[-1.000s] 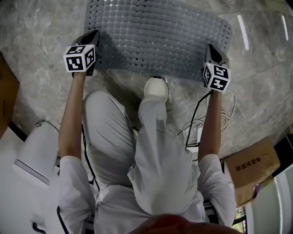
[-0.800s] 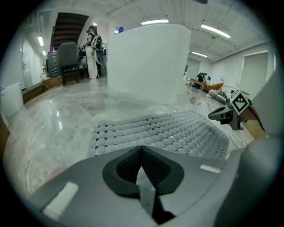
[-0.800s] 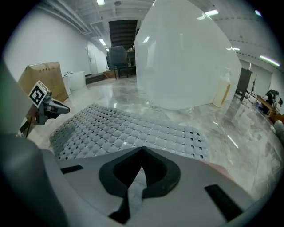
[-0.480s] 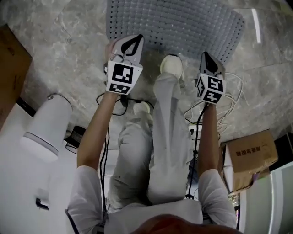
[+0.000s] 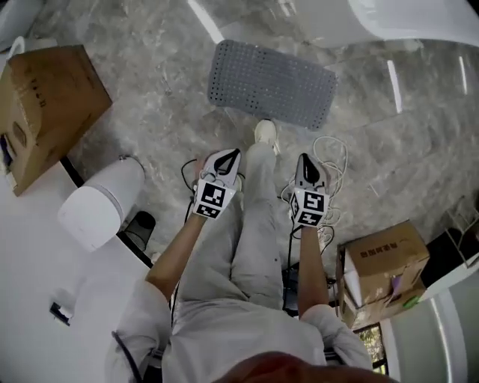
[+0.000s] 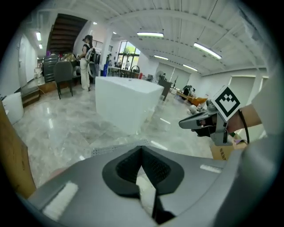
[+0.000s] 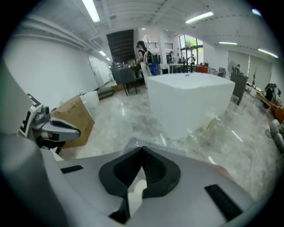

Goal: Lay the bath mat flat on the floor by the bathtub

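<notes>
The grey perforated bath mat lies spread flat on the marble floor, just in front of the white bathtub. My left gripper and right gripper hang high above the floor on either side of the person's legs, well short of the mat. Both are shut, with nothing between the jaws. In the left gripper view the shut left gripper points toward the tub, and a thin strip of mat shows above it. The right gripper looks the same way, with the mat before the tub.
A cardboard box stands at the left and a white cylindrical unit nearer. Another box sits at the right. Loose white cables lie by the person's shoe at the mat's near edge.
Both grippers have come up off the mat's near edge and back toward the body. The head has risen too, so the mat now lies alone, far below.
</notes>
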The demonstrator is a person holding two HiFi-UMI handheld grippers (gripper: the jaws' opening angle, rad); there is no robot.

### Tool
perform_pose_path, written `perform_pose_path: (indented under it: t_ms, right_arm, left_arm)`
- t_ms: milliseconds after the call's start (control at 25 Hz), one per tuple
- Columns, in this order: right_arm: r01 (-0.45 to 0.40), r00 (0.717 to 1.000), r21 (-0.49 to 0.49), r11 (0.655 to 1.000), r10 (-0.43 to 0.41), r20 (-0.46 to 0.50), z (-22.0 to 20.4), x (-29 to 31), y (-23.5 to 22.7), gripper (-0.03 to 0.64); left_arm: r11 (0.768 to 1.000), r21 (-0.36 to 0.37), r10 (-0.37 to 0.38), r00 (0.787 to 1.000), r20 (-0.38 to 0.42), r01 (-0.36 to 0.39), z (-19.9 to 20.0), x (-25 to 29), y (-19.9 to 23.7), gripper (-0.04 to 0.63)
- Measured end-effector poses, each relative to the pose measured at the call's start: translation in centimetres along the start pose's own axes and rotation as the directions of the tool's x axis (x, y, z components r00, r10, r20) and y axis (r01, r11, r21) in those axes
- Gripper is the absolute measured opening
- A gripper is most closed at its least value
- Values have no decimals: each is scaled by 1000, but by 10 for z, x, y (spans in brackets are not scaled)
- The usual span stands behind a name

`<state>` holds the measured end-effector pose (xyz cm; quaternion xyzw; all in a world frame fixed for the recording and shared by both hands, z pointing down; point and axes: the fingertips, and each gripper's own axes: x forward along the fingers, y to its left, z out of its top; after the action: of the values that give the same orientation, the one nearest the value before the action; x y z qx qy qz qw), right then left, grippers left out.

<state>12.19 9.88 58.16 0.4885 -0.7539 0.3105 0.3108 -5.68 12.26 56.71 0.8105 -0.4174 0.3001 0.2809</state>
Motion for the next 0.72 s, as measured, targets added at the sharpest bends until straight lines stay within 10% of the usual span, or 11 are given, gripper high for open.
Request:
perform_pose_path:
  t_ms: [240, 400, 720]
  right_arm:
    - [-84, 970, -110, 990, 106, 220, 212, -155, 29, 3]
    - [-101, 903, -191, 977, 170, 394, 319, -221, 52, 3]
    - [-48, 797, -252, 967, 189, 574, 373, -296, 124, 3]
  left_arm:
    - [999, 32, -3, 985, 170, -2, 203, -114, -36, -5]
    - [994, 37, 81, 936, 342, -100, 305, -185, -21, -5]
    - [979, 28, 156, 827, 540, -203, 351, -315, 6, -5]
